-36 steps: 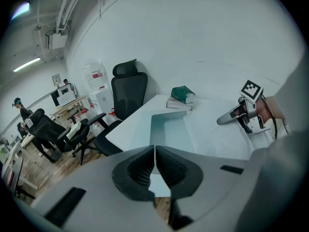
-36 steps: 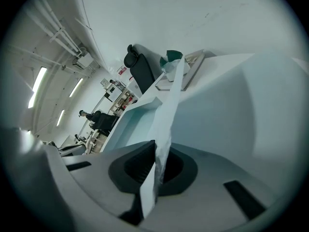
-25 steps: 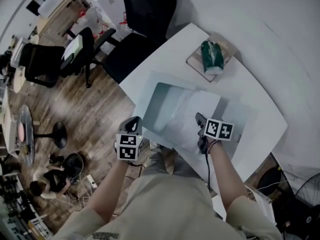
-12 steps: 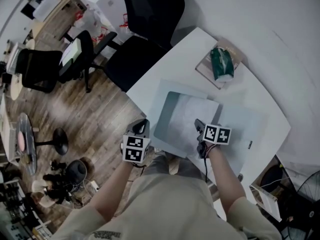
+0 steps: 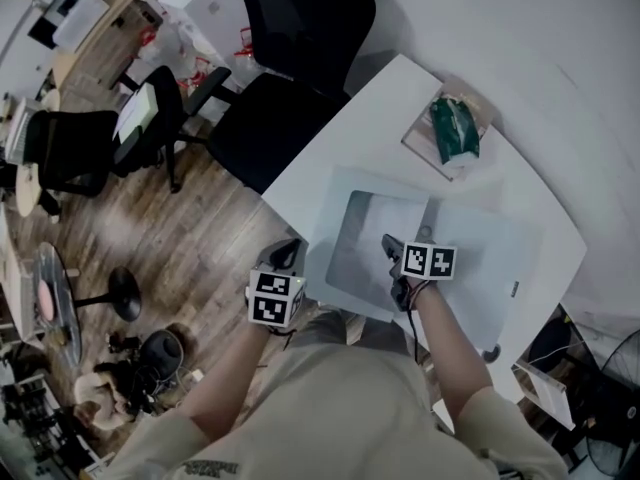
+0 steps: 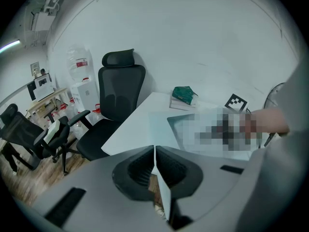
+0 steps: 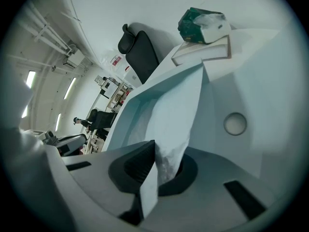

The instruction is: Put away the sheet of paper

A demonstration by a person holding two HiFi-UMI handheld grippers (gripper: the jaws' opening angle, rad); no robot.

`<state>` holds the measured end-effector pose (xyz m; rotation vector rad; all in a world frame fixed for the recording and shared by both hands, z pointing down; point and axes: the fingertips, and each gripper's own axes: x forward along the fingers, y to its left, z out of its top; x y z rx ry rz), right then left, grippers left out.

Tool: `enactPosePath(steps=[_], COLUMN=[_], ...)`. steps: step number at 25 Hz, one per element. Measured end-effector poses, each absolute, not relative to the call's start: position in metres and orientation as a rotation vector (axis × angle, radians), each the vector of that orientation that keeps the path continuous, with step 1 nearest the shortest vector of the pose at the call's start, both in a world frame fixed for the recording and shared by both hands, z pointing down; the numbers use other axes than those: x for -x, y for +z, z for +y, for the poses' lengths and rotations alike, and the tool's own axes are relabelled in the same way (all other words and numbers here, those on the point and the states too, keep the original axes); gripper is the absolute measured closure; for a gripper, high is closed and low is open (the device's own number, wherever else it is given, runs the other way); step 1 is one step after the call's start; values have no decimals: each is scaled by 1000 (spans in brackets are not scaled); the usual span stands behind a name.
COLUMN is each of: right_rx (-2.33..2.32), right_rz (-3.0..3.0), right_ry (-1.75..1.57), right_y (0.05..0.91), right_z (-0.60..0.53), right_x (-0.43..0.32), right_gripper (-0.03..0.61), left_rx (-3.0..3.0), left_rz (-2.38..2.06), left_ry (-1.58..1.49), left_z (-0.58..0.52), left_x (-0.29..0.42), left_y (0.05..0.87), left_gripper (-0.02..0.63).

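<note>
both grippers are clenched: right gripper [image 7: 154, 152] pinches the paper [image 7: 170, 111], lying partly in the folder [image 5: 478, 246]; left gripper [image 6: 154, 157] nips a thin edge, likely the folder's flap. slide paper flat, flap lifted, avoiding buckling.

The folder [image 5: 480, 253] lies on the tabletop [image 5: 545, 183] directly before you. The sheet of paper [image 5: 375, 236] lies over its left part, with the near edge between the fingers of your right gripper [image 5: 390, 251]. Your left gripper [image 5: 285, 256] is left of it, off the tabletop's edge. At the far corner, a pack [image 5: 455, 128] lies on a book [image 5: 420, 140]. A chair [image 5: 300, 28] stands behind the tabletop, to the left
</note>
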<state>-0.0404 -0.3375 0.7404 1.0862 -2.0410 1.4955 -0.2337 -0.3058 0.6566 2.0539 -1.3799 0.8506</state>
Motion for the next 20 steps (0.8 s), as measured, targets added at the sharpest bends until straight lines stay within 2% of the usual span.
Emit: enactPosePath(steps=[8, 15, 16, 17, 20], right_rx=[-1083, -1047, -1031, -1014, -992], right_rz=[-2041, -2030, -2019, -2014, -2015], right_ry=[1516, 1467, 1439, 1403, 1274], right_y=[744, 748, 748, 746, 738], right_z=[-332, -325, -322, -319, -314], right_x=[70, 74, 75, 75, 71], right_gripper=[555, 550, 525, 462, 343], left_rx=[-2067, -2196, -2192, -2187, -2191], left_rz=[-1362, -1343, -1341, -1341, -1348], left_ry=[846, 885, 870, 858, 847], left_z=[-309, -305, -303, -301, -299], left_x=[249, 226, 225, 225, 224], left_y=[647, 620, 617, 616, 611], left_gripper=[586, 586, 586, 586, 586])
